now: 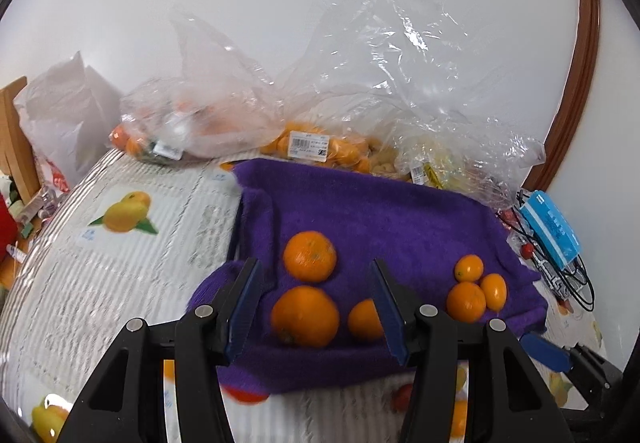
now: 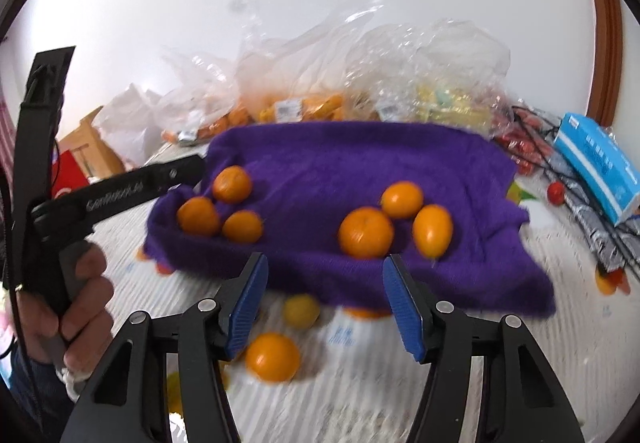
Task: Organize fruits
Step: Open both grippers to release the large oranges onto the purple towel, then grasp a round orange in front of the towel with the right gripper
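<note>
A purple towel lies on the table and also shows in the right wrist view. On it sit two groups of orange fruits: three larger ones at the left and three small ones at the right. My left gripper is open, its jaws around the left group just above the towel. My right gripper is open and empty over the towel's front edge. The left gripper's body and the hand holding it show in the right wrist view.
Clear plastic bags of fruit stand behind the towel against the white wall. A blue box and small red fruits lie at the right. The tablecloth is printed with fruit pictures. A white bag stands at far left.
</note>
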Demonstrator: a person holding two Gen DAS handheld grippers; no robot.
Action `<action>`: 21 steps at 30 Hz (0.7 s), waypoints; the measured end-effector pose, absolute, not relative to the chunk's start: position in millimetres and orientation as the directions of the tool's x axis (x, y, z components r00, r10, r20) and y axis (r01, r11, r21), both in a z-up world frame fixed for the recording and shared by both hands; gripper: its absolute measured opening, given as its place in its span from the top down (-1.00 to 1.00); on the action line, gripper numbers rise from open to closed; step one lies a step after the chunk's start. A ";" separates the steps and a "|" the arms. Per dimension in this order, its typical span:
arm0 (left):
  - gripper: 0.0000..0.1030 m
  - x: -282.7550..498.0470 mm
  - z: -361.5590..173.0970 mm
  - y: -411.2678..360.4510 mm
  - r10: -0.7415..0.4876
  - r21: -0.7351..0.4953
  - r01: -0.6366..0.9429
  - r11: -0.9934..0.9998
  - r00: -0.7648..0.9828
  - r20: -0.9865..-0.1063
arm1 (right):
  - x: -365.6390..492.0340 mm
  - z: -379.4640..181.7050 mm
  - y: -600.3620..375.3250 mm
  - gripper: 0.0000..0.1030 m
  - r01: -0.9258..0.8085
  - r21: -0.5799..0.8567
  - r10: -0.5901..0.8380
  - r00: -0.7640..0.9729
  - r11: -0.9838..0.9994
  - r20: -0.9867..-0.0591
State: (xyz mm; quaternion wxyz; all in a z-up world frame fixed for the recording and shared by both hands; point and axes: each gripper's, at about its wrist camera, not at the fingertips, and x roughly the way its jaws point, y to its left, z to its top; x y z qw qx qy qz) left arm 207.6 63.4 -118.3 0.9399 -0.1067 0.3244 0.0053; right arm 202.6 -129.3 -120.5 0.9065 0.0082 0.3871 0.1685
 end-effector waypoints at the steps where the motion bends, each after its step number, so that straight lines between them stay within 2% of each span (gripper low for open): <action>1: -0.01 201.5 -120.3 66.1 -0.063 -0.201 -0.079 0.976 0.785 -0.616 | 198.6 -122.3 -128.3 -0.13 -0.303 0.155 0.321 0.635 0.940 -0.703; 6: -0.01 172.8 -131.4 63.9 -0.096 -0.191 -0.039 0.981 0.758 -0.645 | 183.3 -139.1 -121.6 -0.07 -0.292 0.168 0.317 0.600 0.942 -0.735; 8: -0.01 157.9 -137.7 61.5 -0.092 -0.168 -0.025 0.985 0.750 -0.655 | 181.4 -145.5 -119.3 0.01 -0.288 0.171 0.314 0.583 0.942 -0.749; 13: -0.01 134.0 -151.8 64.2 -0.105 -0.165 -0.016 0.986 0.708 -0.698 | 174.4 -156.0 -108.0 0.02 -0.289 0.135 0.283 0.564 0.948 -0.776; 15: -0.01 125.5 -152.0 67.1 -0.116 -0.178 -0.015 0.984 0.702 -0.703 | 173.5 -159.8 -105.8 0.10 -0.282 0.128 0.271 0.558 0.951 -0.784; 16: -0.01 122.4 -151.7 68.3 -0.121 -0.184 -0.015 0.983 0.698 -0.705 | 173.0 -162.0 -105.8 0.26 -0.281 0.134 0.273 0.547 0.950 -0.791; 17: -0.01 118.9 -151.8 69.3 -0.128 -0.191 -0.014 0.982 0.693 -0.710 | 172.2 -162.8 -106.2 0.32 -0.283 0.148 0.285 0.540 0.948 -0.792; 21: -0.01 112.1 -154.1 68.3 -0.125 -0.182 -0.014 0.983 0.678 -0.724 | 166.0 -159.4 -108.5 0.32 -0.265 0.145 0.273 0.553 0.953 -0.787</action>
